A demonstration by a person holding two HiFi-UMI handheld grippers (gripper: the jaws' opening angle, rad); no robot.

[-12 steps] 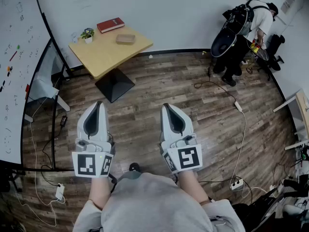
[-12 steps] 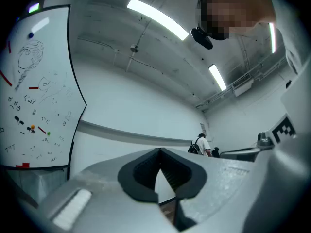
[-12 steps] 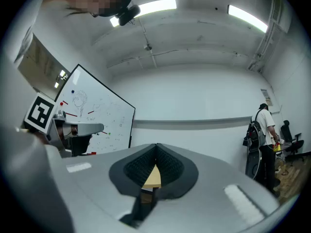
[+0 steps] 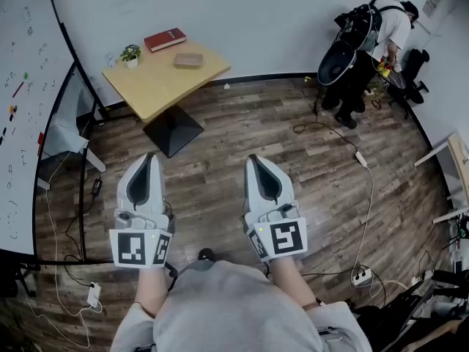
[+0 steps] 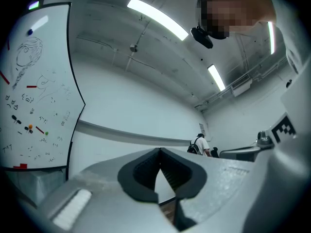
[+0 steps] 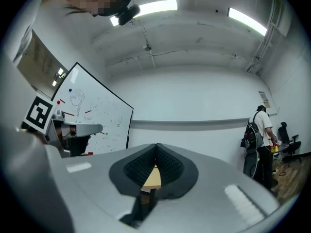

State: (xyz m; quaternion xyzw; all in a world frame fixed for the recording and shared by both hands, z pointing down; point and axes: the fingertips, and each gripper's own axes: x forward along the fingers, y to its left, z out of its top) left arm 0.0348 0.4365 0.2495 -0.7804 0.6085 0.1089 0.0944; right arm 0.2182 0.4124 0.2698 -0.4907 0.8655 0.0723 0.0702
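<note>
Grey-white plastic shells form the left tongs (image 4: 150, 157) and the right tongs (image 4: 254, 160). They are held side by side and a little apart over the dark wood-plank floor (image 4: 212, 134), tips pointing away from the person. Both pairs are pressed together. In the left gripper view the left tongs (image 5: 159, 150) meet at their tips with only wall showing behind them. In the right gripper view the right tongs (image 6: 156, 145) also meet at the tips and pinch nothing. A slice of pale yellow wood shows through the small gap under those tips. Each carries a cube with square markers at its rear end, close to the person's body, the left one (image 4: 139, 248) and the right one (image 4: 283, 239). Ahead of the left tongs and well apart from them stands a small square tabletop (image 4: 157, 83) on a black foot. It carries a red book (image 4: 165, 39), a small potted plant (image 4: 131, 52) and a flat brown block (image 4: 188, 60). A whiteboard (image 4: 18, 101) stands to the left of the left tongs. To the right of the right tongs a white cable (image 4: 370, 189) runs along the floor to a power strip (image 4: 359, 279). Far ahead and to the right, a person (image 4: 385, 28) stands by the wall.
</note>
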